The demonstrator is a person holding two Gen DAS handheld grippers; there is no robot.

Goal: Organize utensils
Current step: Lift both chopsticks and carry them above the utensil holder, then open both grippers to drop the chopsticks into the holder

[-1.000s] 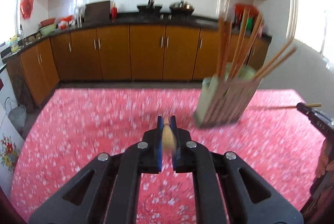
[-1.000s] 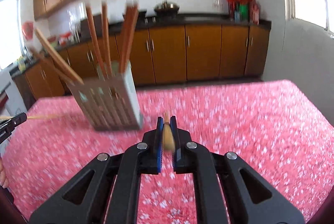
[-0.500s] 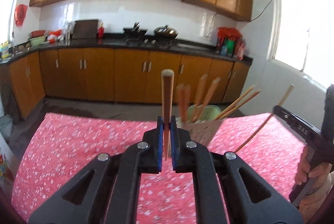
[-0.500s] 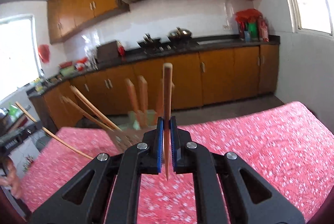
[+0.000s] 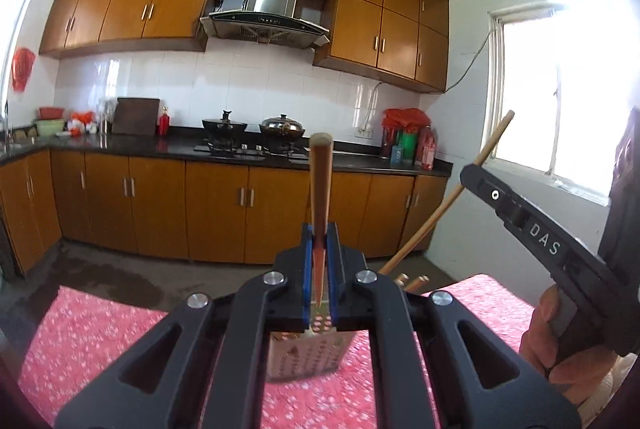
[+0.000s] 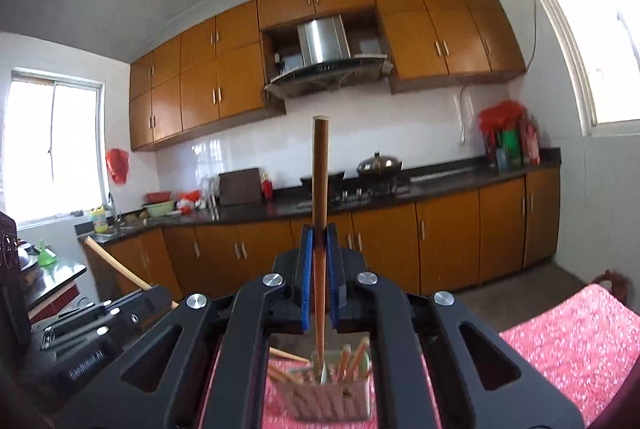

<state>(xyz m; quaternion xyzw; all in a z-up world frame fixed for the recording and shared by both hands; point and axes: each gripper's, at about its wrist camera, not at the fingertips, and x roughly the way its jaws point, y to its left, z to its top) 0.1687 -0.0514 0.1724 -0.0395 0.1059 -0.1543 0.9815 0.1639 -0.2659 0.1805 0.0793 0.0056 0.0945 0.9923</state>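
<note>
Left wrist view: the left gripper (image 5: 319, 261) is clamped on a single chopstick (image 5: 321, 185), held upright between its blue pads (image 5: 306, 269), with the thick end up and the pointed tip reaching down between the fingers. Directly below the tip stands the chopstick holder (image 5: 308, 357), a pale slotted box resting on the table (image 5: 100, 333), which is covered by a red flowered cloth. Blunt ends of other chopsticks show just above the holder's rim, to the right of the fingers. At right, the right gripper (image 5: 472, 176) enters the frame, held by a hand (image 5: 556, 341); a second chopstick (image 5: 452, 197) slants through its tip. Behind stand orange cabinets (image 5: 216, 213), a dark counter and a range hood (image 5: 266, 13).

Right wrist view: the right gripper (image 6: 319, 269) is closed on its own chopstick (image 6: 320, 189), upright, with the narrow end reaching down to the mouth of the chopstick holder (image 6: 332, 397); whether the tip is inside cannot be told. Several chopsticks already stand in the holder, leaning in different directions. The holder sits on the table (image 6: 572, 345), between the gripper's fingers in the frame. At lower left lies the black body of the left gripper (image 6: 92, 333), with a chopstick end (image 6: 116, 265) slanting up from it.
</note>
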